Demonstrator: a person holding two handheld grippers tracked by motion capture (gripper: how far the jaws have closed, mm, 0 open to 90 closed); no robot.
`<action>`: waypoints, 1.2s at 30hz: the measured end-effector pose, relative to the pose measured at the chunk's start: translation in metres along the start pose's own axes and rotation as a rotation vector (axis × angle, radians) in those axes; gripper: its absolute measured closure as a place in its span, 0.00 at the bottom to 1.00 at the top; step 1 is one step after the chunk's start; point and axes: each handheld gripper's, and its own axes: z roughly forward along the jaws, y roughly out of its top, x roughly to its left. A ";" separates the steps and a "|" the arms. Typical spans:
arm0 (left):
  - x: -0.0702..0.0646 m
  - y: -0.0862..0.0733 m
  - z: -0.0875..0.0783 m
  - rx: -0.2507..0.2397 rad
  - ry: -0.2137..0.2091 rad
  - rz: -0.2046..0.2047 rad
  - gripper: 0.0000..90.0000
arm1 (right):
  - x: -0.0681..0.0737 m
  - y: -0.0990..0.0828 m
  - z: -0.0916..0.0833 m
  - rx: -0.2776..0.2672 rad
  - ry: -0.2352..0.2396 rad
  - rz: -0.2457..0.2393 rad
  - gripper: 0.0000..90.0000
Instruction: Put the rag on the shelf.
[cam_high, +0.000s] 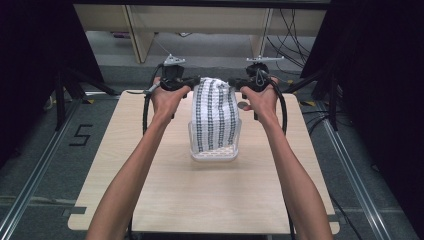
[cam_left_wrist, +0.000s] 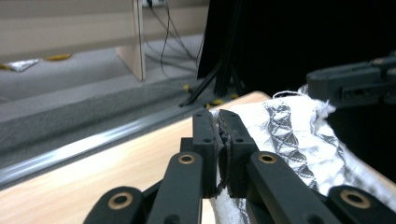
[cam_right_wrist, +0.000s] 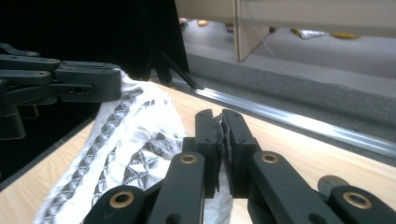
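The cloth, white with dark patterned stripes, hung between the two grippers above the far half of the table, its lower end draped down into a clear plastic basket that stood near the table's middle. The left gripper was clenched on the cloth's upper left corner and the right gripper on its upper right corner, so the top edge was stretched level between them. In the left gripper view the jaws stood nearly together with a thin fold of fabric pinched in the slit, and the rest of the cloth spread away to the side toward the other gripper. The right gripper view showed the same: jaws pressed on a sliver of fabric, the cloth falling off toward the left gripper. The cloth looked light, thin and quite limp; it sagged and wrinkled wherever it was not pulled taut, and would likely bunch or slide if one corner were let go. It seemed neither fragile nor slippery, so a firm pinch at the corners or along the hem was probably the best hold, with both sides kept level so that it would settle evenly into the basket.
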 end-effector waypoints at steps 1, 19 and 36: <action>0.001 -0.002 0.003 0.010 -0.010 -0.009 0.94 | -0.001 -0.001 0.002 0.006 -0.008 -0.001 0.96; 0.007 -0.016 0.008 0.083 -0.011 -0.033 0.55 | -0.008 -0.021 0.017 0.112 -0.039 0.011 0.71; 0.000 -0.020 -0.018 0.061 -0.073 -0.057 0.53 | -0.006 -0.031 -0.009 0.126 -0.014 -0.034 0.61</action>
